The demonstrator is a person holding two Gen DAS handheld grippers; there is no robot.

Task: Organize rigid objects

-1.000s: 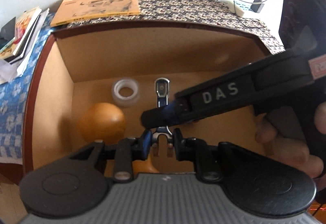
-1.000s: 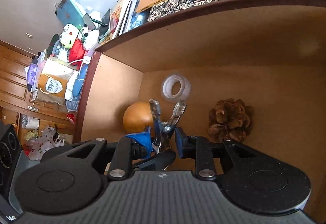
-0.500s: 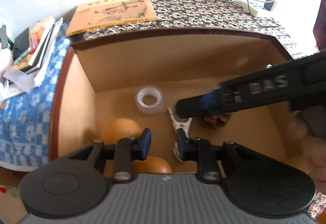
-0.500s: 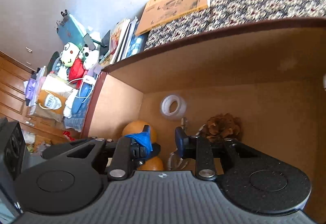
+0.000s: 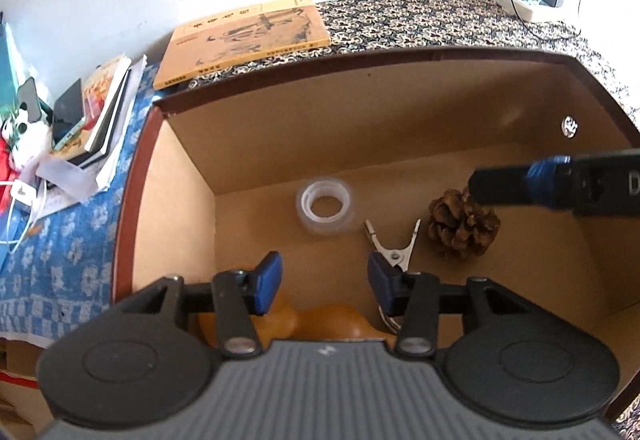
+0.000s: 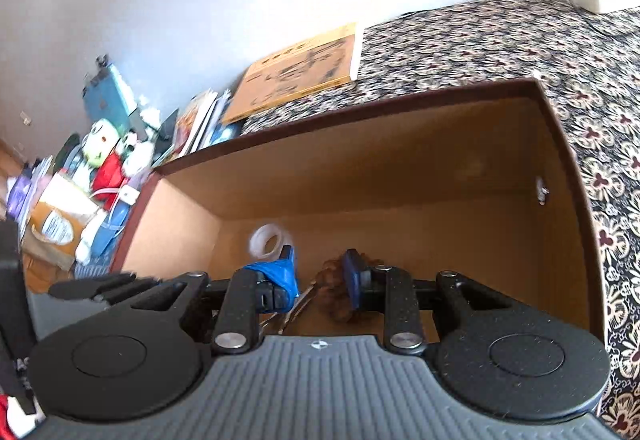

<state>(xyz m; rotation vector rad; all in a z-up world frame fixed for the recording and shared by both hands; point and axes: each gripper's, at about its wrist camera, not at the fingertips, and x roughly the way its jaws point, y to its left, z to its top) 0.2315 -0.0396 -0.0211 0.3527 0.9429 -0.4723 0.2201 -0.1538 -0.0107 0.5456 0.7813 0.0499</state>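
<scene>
Left gripper (image 5: 324,280) jaws just opened, apart and empty; metal clip (image 5: 390,252) lies in box (image 5: 280,128).
Right gripper (image 6: 318,276) jaws slightly apart, empty; withdrawing carelessly could snag the clip.

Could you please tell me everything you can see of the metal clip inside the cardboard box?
The metal clip is a silvery spring clamp lying flat on the box floor, its two handle arms splayed in a V towards the far wall. It sits between the tape roll and pine cone, touching neither. Its jaw end is hidden behind the left gripper, whose pads stand apart.
</scene>
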